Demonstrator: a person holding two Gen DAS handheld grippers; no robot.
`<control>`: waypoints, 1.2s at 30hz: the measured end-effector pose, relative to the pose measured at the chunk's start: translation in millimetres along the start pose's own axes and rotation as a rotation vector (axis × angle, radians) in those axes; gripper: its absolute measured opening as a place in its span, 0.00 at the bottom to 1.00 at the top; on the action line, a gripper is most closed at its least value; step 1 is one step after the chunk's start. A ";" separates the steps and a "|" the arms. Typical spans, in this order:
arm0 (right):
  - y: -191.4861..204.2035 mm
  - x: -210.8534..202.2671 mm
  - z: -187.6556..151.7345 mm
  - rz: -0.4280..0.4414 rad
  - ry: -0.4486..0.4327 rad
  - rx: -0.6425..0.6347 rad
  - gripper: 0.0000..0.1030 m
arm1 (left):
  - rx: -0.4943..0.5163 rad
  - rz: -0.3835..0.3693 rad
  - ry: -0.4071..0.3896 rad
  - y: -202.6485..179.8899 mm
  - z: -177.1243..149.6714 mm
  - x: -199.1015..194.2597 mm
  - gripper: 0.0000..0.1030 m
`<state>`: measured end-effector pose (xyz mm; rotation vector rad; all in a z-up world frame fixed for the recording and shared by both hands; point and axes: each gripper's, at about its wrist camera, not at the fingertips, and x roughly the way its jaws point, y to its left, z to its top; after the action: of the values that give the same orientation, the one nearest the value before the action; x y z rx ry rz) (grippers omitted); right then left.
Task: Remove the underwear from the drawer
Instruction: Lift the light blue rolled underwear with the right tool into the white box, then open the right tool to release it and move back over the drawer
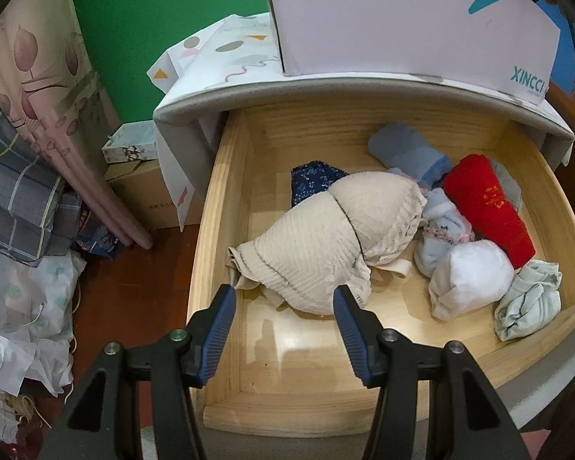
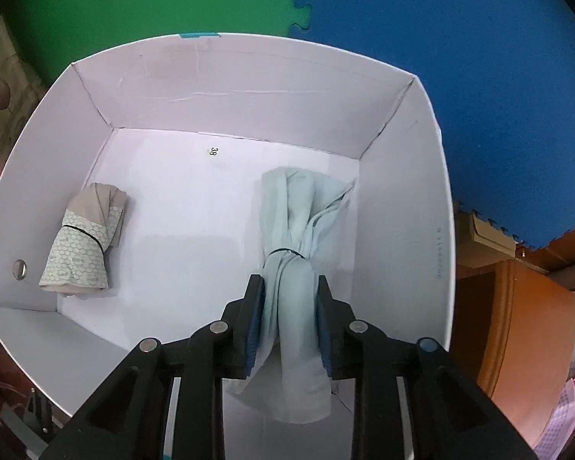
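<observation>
The wooden drawer (image 1: 218, 230) stands pulled out and holds several rolled garments: a beige bra (image 1: 326, 230), a navy floral piece (image 1: 314, 180), a blue roll (image 1: 406, 149), a red roll (image 1: 487, 211), a white bundle (image 1: 467, 280) and a pale green bundle (image 1: 529, 299). My left gripper (image 1: 283, 289) hangs open just above the bra's near edge, with nothing gripped. In the right wrist view, my right gripper (image 2: 289, 279) is down inside a white box (image 2: 249, 88), both pads against a pale green rolled underwear (image 2: 299, 222) that lies on the box floor. A beige patterned roll (image 2: 84, 245) lies at the box's left.
The white box (image 1: 402, 19) sits on the cabinet top above the drawer. Left of the cabinet are cardboard boxes (image 1: 145, 191), a curtain (image 1: 38, 76), plaid bedding (image 1: 15, 191) and plastic bags (image 1: 23, 326) on the floor. Orange wooden furniture (image 2: 517, 326) stands right of the box.
</observation>
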<state>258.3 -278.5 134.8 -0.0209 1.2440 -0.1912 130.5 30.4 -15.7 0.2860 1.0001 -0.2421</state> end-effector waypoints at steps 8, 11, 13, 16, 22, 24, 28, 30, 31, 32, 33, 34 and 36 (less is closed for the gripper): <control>-3.6 -20.8 -0.4 0.008 -0.044 0.008 0.43 | -0.010 0.003 0.034 -1.1 -0.5 7.9 0.53; -6.2 -40.0 -7.6 0.009 -0.071 0.009 0.44 | -0.021 -0.003 0.046 0.2 -0.4 10.1 0.53; -7.9 -55.5 -15.7 0.025 -0.089 0.004 0.44 | -0.027 -0.005 0.047 1.3 -0.9 10.2 0.53; -10.6 -80.4 -34.2 0.056 -0.109 -0.001 0.48 | -0.029 -0.003 0.051 1.6 -1.4 10.8 0.53; -12.5 -103.6 -90.4 0.094 -0.072 -0.030 0.53 | -0.040 -0.010 0.060 2.5 -0.7 12.4 0.53; -11.8 -97.6 -113.4 0.095 -0.035 -0.042 0.54 | -0.038 -0.008 0.061 2.0 -0.7 12.3 0.53; -7.3 -63.5 -157.1 0.117 0.073 -0.045 0.55 | -0.037 -0.007 0.064 1.4 -0.7 12.8 0.53; -5.3 -44.3 -173.2 0.126 0.115 -0.041 0.55 | -0.037 -0.008 0.063 1.4 -0.8 12.8 0.53; -2.7 -29.0 -182.1 0.137 0.151 -0.038 0.56 | -0.037 -0.008 0.063 1.2 -0.8 12.7 0.53; -1.0 -17.8 -188.3 0.149 0.177 -0.031 0.59 | -0.037 -0.010 0.064 0.9 -0.8 12.9 0.53; 0.5 -7.0 -194.2 0.160 0.202 -0.025 0.61 | -0.036 -0.011 0.065 0.9 -1.0 13.1 0.53; 2.3 5.6 -200.5 0.170 0.231 -0.018 0.66 | -0.039 -0.013 0.066 1.2 -1.1 13.2 0.53; 7.2 28.7 -209.0 0.182 0.282 -0.008 0.71 | -0.042 -0.017 0.071 2.0 -1.2 14.0 0.53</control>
<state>71.1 -257.5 39.5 0.1157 1.5196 -0.0314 137.5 31.7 -28.0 0.2488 1.0765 -0.2276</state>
